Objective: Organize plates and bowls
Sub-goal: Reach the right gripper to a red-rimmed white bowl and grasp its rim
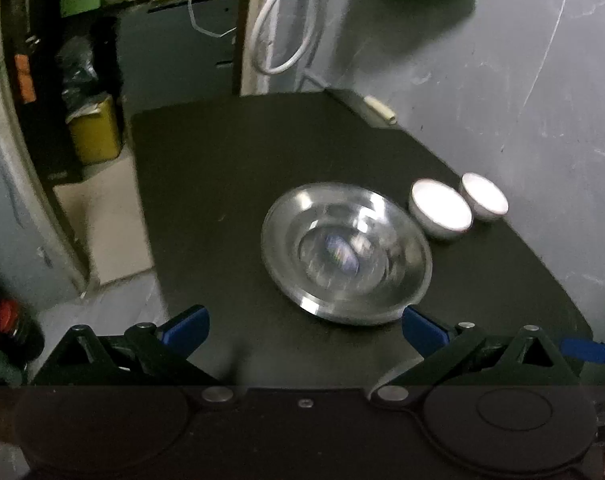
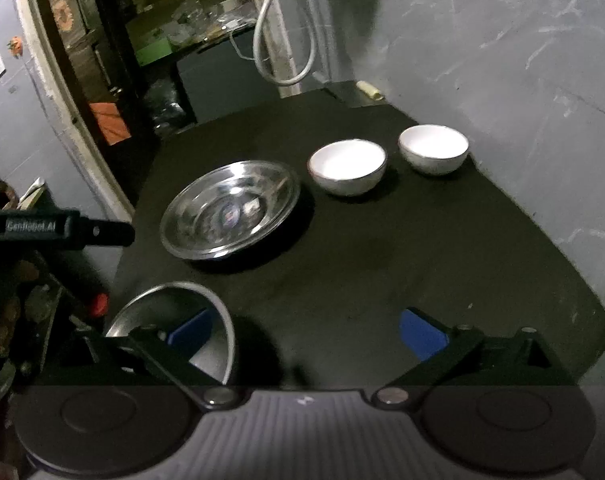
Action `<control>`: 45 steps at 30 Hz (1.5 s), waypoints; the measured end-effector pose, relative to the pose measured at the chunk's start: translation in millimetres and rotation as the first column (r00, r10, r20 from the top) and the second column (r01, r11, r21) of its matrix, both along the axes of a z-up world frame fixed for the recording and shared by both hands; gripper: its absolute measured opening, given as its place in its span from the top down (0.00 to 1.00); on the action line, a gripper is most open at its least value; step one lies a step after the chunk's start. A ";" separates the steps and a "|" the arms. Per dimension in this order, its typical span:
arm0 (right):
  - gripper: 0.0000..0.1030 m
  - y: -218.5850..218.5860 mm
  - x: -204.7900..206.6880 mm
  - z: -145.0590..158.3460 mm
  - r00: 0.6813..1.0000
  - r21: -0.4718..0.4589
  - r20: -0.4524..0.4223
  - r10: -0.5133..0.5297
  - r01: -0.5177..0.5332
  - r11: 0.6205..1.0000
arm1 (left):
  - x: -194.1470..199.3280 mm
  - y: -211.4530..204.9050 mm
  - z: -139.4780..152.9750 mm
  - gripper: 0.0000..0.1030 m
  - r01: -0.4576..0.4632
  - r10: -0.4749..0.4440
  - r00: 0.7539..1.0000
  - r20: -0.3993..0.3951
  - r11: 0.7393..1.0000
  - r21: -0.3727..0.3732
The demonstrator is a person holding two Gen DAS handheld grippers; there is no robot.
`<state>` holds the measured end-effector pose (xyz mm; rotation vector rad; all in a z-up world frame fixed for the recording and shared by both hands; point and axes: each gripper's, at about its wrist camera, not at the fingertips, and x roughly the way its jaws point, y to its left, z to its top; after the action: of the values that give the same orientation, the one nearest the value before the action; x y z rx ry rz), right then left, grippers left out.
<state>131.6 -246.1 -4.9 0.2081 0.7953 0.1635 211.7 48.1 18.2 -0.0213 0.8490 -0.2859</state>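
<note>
A steel plate (image 1: 346,254) lies on the black table (image 1: 222,184), just ahead of my open, empty left gripper (image 1: 304,328). Two white bowls (image 1: 441,210) (image 1: 485,199) stand to its right near the wall. In the right wrist view the steel plate (image 2: 230,216) sits mid-table, the white bowls (image 2: 347,166) (image 2: 433,149) behind it. A second steel dish (image 2: 174,320) lies at the near left edge, under the left finger (image 2: 190,332) of my open right gripper (image 2: 306,332). The left gripper's black body (image 2: 54,230) shows at far left.
A grey wall (image 2: 522,80) borders the table on the right. A white cable loop (image 2: 282,40) hangs behind the table. Shelves with clutter (image 2: 182,32) and a yellow box (image 1: 96,132) stand at the back left. The floor lies beyond the table's left edge (image 1: 142,216).
</note>
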 end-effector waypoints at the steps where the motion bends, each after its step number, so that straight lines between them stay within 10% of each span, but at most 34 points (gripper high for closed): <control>1: 0.00 -2.0 3.7 -0.7 1.000 0.000 0.002 -0.007 0.007 1.000 | 9.6 -4.3 1.3 0.01 0.012 -0.012 1.000 0.011 1.000 -0.007; 21: 0.01 -39.3 133.0 -23.8 0.984 -0.031 0.051 -0.172 0.173 0.984 | 168.7 -137.9 -30.4 0.01 0.307 -0.313 0.949 0.027 0.942 0.135; 32: 0.19 -44.9 172.0 -38.4 0.981 -0.007 0.028 -0.192 0.192 0.981 | 189.8 -162.3 -53.8 0.04 0.350 -0.350 0.936 -0.031 0.921 0.171; 45: 0.44 -46.4 184.8 -45.8 0.984 0.049 -0.004 -0.178 0.178 0.983 | 194.9 -161.8 -61.0 0.38 0.384 -0.377 0.922 -0.084 0.918 0.099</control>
<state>316.4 -292.4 -50.7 0.3245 0.7690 0.0144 406.7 -113.7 -42.9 0.2463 0.9290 -0.6057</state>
